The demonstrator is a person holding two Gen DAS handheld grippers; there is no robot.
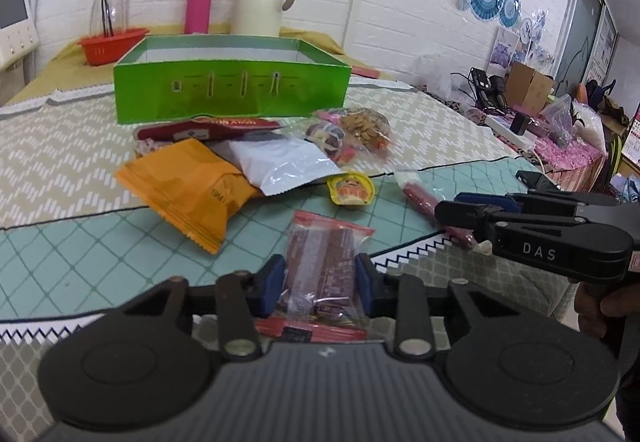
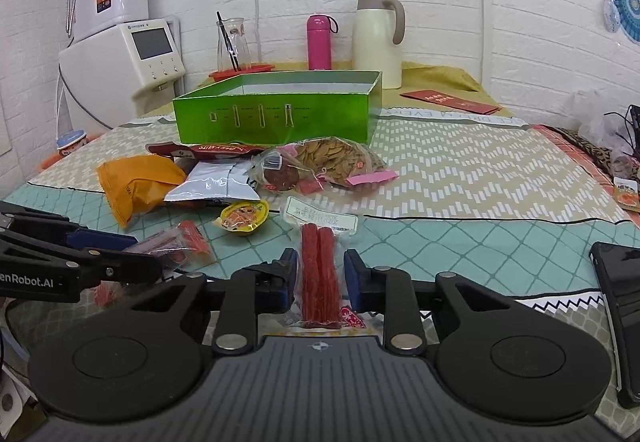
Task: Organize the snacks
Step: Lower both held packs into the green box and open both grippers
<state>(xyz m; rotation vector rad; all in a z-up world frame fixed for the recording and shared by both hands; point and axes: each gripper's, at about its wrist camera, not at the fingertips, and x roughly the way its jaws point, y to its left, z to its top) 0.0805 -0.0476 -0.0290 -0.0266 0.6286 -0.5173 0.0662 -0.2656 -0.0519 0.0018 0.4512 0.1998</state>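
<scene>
On the left, the left gripper (image 1: 320,278) has its pads either side of a clear packet of dark red snacks (image 1: 324,246) lying on the table (image 1: 100,254), seemingly just pinching it. To the right, the right gripper (image 2: 320,274) stands open around the red stick pack (image 2: 319,274). Each should squeeze mid-pack, lift clear, then carry to the green box (image 2: 276,117) behind the pile

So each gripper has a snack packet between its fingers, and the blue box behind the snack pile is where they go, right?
Nearly: the box is green, not blue, as the right wrist view shows. The rest holds: the left gripper has a clear packet with red edges between its fingers, and the right gripper has a packet of red sticks, with the snack pile in front of the box.
</scene>
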